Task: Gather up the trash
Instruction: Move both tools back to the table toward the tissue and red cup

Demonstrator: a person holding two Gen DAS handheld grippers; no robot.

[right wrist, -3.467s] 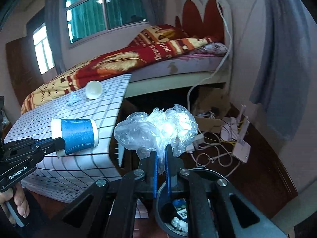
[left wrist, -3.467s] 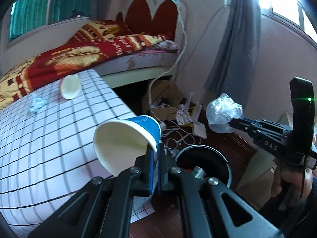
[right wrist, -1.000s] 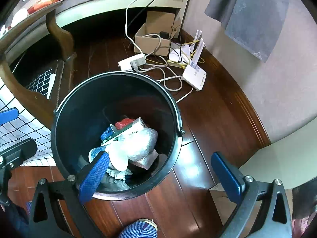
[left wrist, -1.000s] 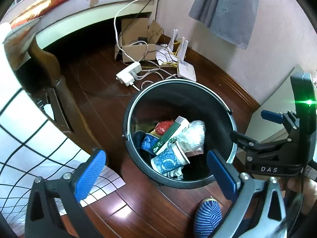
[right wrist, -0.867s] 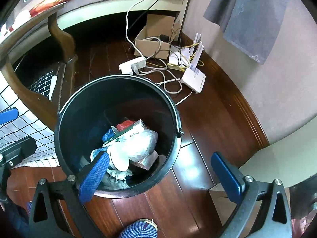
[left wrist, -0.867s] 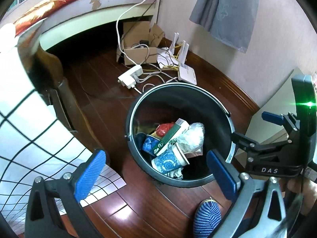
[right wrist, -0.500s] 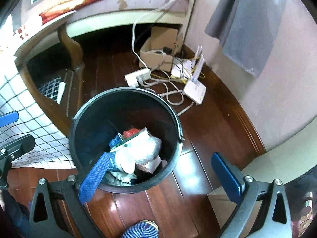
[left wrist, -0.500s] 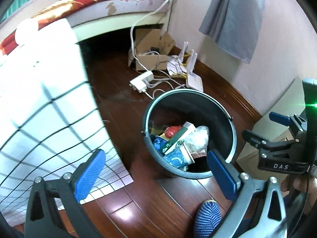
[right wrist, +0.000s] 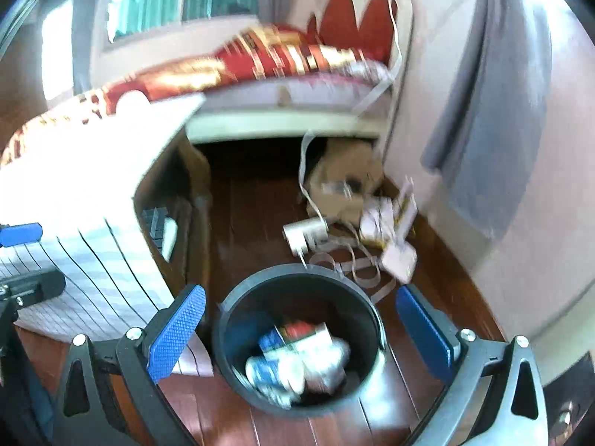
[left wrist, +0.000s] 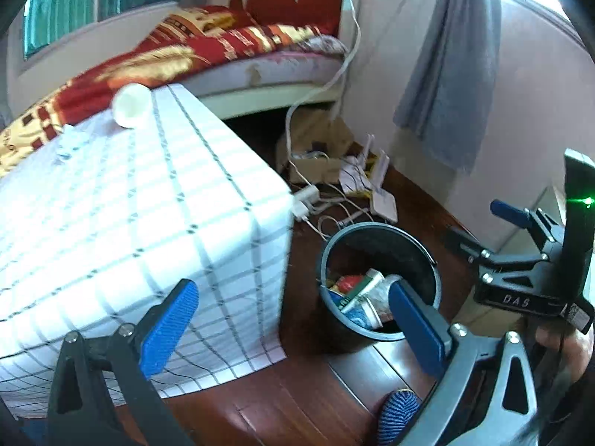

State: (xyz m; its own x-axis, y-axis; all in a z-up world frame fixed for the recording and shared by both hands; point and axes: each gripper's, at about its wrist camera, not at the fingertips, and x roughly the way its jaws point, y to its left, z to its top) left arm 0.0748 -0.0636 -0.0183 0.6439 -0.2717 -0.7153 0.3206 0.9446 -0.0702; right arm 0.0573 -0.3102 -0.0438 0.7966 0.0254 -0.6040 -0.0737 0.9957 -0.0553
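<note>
Bedroom floorboards of dark red wood run under a black bin [left wrist: 379, 278] that stands just beside the corner of a surface [left wrist: 148, 223] draped in a white grid-lined cloth. Inside the bin lie a blue-printed cup [left wrist: 362, 314], a green and white carton [left wrist: 362, 286], something red [left wrist: 349, 281] and crumpled clear plastic [left wrist: 385, 290]; the right wrist view shows the same heap, blurred. On the far end of the surface a white cup [left wrist: 131, 106] lies on its side, and a small clear scrap [left wrist: 63, 152] sits near it. Behind is a bed [left wrist: 223, 48] with a red and gold blanket. Past the bin, a cardboard box [left wrist: 319, 145], a power strip [left wrist: 305, 200], a router [left wrist: 383, 200] and tangled white cables lie on the floor below a grey curtain [left wrist: 446, 55].

Both grippers have their blue-padded fingers spread wide and hold nothing. The left gripper [left wrist: 293, 330] is over the surface's corner and the bin. The right gripper [right wrist: 297, 334] frames the bin from above; seen from the left, it is to the right of the bin, with a hand [left wrist: 561, 345] on its handle. A striped shoe toe [left wrist: 396, 416] shows at the bottom edge.
</note>
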